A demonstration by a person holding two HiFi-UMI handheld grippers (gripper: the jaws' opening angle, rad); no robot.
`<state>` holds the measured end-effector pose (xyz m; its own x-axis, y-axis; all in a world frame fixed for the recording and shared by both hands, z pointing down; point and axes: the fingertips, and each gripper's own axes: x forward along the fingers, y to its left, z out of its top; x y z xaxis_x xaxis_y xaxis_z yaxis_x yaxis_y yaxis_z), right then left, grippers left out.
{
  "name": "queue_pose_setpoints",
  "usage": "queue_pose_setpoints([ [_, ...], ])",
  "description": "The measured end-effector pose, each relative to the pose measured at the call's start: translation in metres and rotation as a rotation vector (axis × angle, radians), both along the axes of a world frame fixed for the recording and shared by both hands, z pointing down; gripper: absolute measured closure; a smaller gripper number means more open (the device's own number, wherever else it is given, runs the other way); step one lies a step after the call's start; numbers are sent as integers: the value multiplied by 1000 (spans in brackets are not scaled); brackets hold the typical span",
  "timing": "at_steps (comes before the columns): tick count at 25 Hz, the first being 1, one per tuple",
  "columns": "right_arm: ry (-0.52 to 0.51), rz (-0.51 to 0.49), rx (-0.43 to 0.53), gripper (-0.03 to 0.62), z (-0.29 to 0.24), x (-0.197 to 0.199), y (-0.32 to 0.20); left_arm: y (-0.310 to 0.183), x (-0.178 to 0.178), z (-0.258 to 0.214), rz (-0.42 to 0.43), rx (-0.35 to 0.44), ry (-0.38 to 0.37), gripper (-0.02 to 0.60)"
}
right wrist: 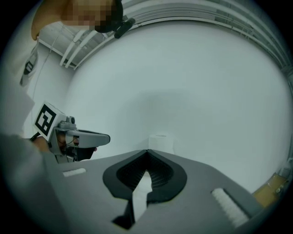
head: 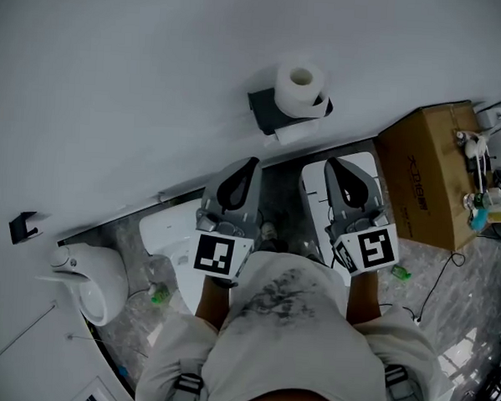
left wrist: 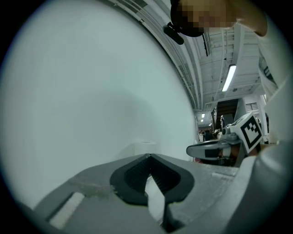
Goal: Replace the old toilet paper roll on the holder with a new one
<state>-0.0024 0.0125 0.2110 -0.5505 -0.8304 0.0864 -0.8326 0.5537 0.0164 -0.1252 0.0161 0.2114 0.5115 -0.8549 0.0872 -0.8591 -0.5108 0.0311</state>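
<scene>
Toilet paper roll (head: pixel 300 91), white and thick with its hollow core facing me, sits on the dark holder (head: pixel 262 109) fixed to the pale wall (head: pixel 113 104). I hold both grippers level and side by side, pointed at that wall, apart from the roll. My left gripper (head: pixel 249 163) has its jaws pressed together on nothing, and my right gripper (head: pixel 331 163) is closed and empty too.
</scene>
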Motion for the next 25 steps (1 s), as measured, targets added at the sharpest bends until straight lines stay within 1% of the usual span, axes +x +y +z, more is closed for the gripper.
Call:
queue_pose_setpoints([
  [7, 11, 54, -26, 592, 10, -3, -15, -22, 0, 6, 61, -12, 8, 580],
  [13, 30, 86, -67, 592, 29, 8, -23, -31, 13, 26, 106, -50, 26, 580],
  [19, 49, 72, -93, 592, 48, 21, -32, -36, 23, 50, 90, -84, 25, 574],
  [25, 64, 39, -160, 592, 82, 33, -55, -44, 30, 85, 46, -138, -13, 557],
])
